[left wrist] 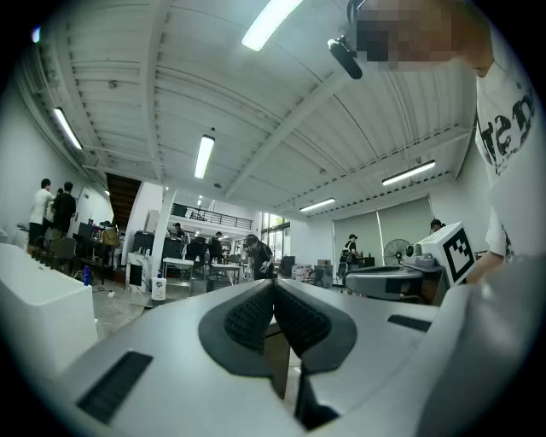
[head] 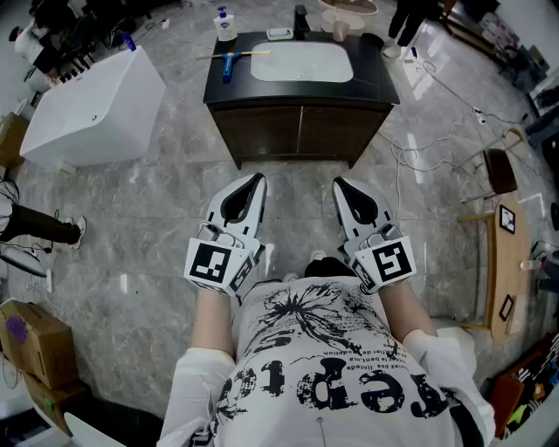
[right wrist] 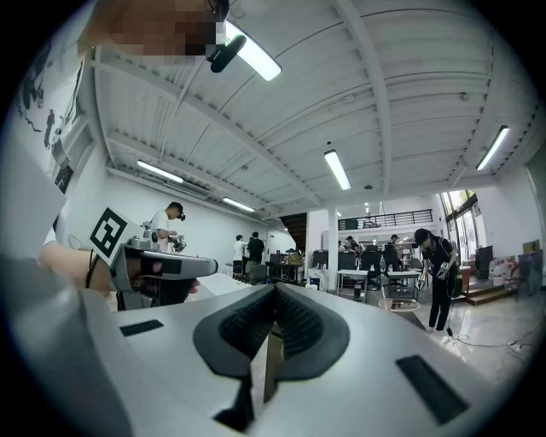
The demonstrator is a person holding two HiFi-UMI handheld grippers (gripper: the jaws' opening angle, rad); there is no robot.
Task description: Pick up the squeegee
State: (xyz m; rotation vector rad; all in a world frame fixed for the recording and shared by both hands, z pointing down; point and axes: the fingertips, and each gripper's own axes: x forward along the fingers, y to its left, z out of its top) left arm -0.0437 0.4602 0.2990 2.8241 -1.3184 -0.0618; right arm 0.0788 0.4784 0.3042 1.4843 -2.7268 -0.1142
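The squeegee (head: pixel 229 62), with a blue handle and a thin pale blade, lies on the dark vanity top (head: pixel 371 80) just left of the white sink basin (head: pixel 301 63). It shows only in the head view. My left gripper (head: pixel 258 180) and right gripper (head: pixel 338 183) are held side by side in front of my chest, well short of the vanity and pointing level toward it. In the left gripper view the left gripper (left wrist: pixel 273 286) has its pads pressed together with nothing between them. The right gripper (right wrist: pixel 275 290) looks the same in its own view.
A soap bottle (head: pixel 225 24), a faucet (head: pixel 301 17) and a bowl (head: pixel 346 12) stand along the vanity's back. A white tub (head: pixel 92 105) sits at the left. Cables (head: pixel 424 157) run over the floor at the right near a wooden table (head: pixel 505 262). Cardboard boxes (head: pixel 31 345) lie at lower left.
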